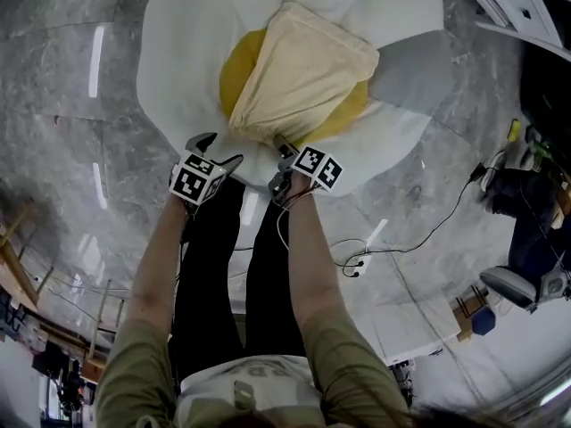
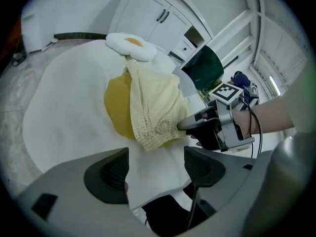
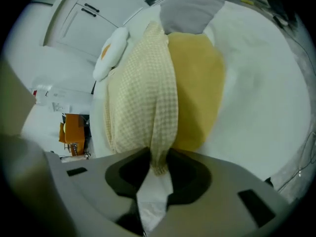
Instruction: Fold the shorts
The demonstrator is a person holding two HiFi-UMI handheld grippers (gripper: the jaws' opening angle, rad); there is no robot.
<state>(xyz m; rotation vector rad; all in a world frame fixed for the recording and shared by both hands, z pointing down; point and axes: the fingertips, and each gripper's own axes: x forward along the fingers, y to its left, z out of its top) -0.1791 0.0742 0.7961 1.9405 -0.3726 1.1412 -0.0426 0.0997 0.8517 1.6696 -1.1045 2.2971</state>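
Pale yellow checked shorts (image 1: 303, 74) lie folded lengthwise on the yellow yolk (image 1: 234, 69) of a big white egg-shaped mat (image 1: 178, 52). Their near end narrows to a point at my right gripper (image 1: 284, 154). In the right gripper view a bunched ridge of the shorts (image 3: 143, 93) runs into my right gripper (image 3: 158, 169), and its pads close on that corner. My left gripper (image 1: 214, 150) hovers just left of the shorts, over the mat's white edge. In its own view the left gripper (image 2: 155, 169) stands open and empty, with the shorts (image 2: 155, 107) ahead and the right gripper (image 2: 197, 125) at their edge.
A small fried-egg pillow (image 2: 131, 44) lies at the mat's far end, and a grey cloth (image 1: 410, 74) at its right. The person's black legs (image 1: 214, 266) stand at the near rim. A cable and power strip (image 1: 357, 261) lie on the marble floor; white cabinets (image 2: 158, 14) stand behind.
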